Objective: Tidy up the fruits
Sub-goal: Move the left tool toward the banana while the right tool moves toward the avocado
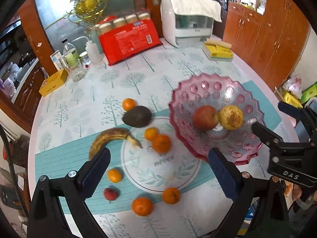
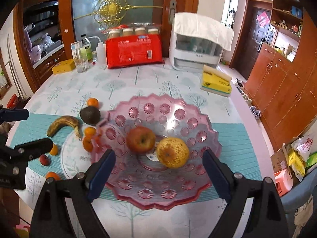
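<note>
A pink glass bowl (image 1: 200, 91) (image 2: 162, 107) holds a red apple (image 1: 206, 117) (image 2: 141, 139) and a yellow apple (image 1: 231, 117) (image 2: 172, 152). Left of it on the table lie a spotted banana (image 1: 107, 138) (image 2: 61, 124), a dark avocado (image 1: 137, 116) (image 2: 90, 115), several oranges (image 1: 161, 143) (image 2: 89, 131) and a small red fruit (image 1: 110, 194) (image 2: 44, 159). My left gripper (image 1: 159, 172) hovers open above the oranges, holding nothing. My right gripper (image 2: 158, 170) stands open over the bowl's near side, also with nothing in it; it shows at the right of the left wrist view (image 1: 266, 119).
At the table's back stand a red package (image 1: 128, 39) (image 2: 134, 51), a white appliance under a cloth (image 1: 188, 19) (image 2: 198, 45), bottles and a glass (image 1: 77, 69) (image 2: 81, 64), a yellow box (image 1: 53, 82) (image 2: 63, 66) and a yellow pack (image 1: 219, 51) (image 2: 216, 83). Wooden cabinets (image 2: 281, 83) line the right.
</note>
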{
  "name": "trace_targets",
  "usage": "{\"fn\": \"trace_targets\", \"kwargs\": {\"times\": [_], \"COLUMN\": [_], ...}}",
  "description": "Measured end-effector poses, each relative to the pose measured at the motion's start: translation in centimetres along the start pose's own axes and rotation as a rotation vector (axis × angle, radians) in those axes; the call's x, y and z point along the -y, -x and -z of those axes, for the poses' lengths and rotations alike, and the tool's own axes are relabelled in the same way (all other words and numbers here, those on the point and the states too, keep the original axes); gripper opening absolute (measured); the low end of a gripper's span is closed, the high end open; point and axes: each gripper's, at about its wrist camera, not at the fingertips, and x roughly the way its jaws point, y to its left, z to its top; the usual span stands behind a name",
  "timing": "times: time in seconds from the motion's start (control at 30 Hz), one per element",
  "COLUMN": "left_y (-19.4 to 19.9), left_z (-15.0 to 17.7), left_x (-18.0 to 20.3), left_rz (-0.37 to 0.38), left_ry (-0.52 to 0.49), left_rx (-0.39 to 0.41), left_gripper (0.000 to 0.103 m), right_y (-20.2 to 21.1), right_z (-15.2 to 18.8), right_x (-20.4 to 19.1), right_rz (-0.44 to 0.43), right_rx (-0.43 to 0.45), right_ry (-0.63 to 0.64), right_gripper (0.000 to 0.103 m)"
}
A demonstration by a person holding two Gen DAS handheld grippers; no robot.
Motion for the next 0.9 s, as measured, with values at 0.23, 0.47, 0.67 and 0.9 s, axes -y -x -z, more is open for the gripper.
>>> {"fn": "trace_targets", "kwargs": {"times": [0.23, 0.47, 0.67, 0.9], "left_y": [1.6, 1.9, 0.3, -5.2], "left_z": [-0.4, -0.7, -0.9, -1.0], "left_x": [-5.9, -10.9, -15.1, -16.9], "left_rz": [0.006, -0.027, -0.005, 0.051], "left_ry": [0.007, -0.012, -0.022, -0.138], "left_rx": [0.042, 0.085, 0.077, -0.008], "left_gripper": [0.098, 0.098, 0.098, 0.098], "right_y": [1.8, 2.8, 1.7, -2.8], "right_z": [-1.3, -2.7, -3.2, -5.1], "right_x": [-2.5, -6.6, -9.9, -13.9], "right_rz": [-0.001, 0.029, 0.017, -0.043], "right_rx": [0.009, 0.054, 0.053, 0.004], "right_ry": [-0.083, -0.083, -0.073, 0.033], "right_gripper": [0.09, 0.09, 0.09, 0.09]}}
